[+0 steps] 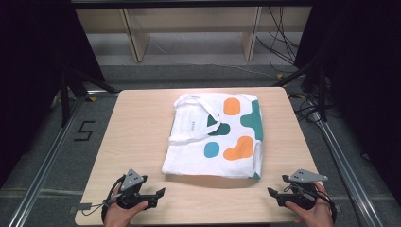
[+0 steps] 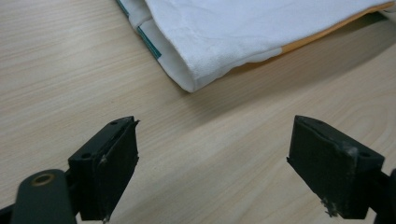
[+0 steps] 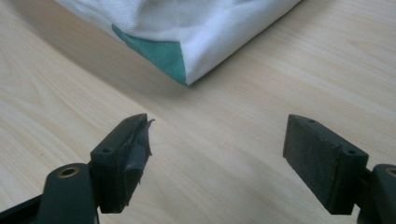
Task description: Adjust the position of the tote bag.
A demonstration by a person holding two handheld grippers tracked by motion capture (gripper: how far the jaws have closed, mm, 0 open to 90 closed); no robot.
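At the table's near edge I am holding both tools low, the left gripper (image 1: 160, 192) and right gripper (image 1: 272, 193) each with jaws spread wide and empty, aiming at the near corners of the folded tote bag (image 1: 215, 137) lying mid-table (image 1: 137, 142). Nothing is blocking either approach; its handle loops are resting on top.

Light wooden table (image 1: 142, 142) with rounded corners, brightly lit from above. Grey floor (image 1: 42, 156) around it, with a black mark like the figure 5 (image 1: 84, 131) at the left. Metal rails (image 1: 38, 175) along both sides. Behind, pale wooden shelf frame (image 1: 137, 42) and loose black cables (image 1: 279, 42). Dark curtains (image 1: 28, 56) left and right.
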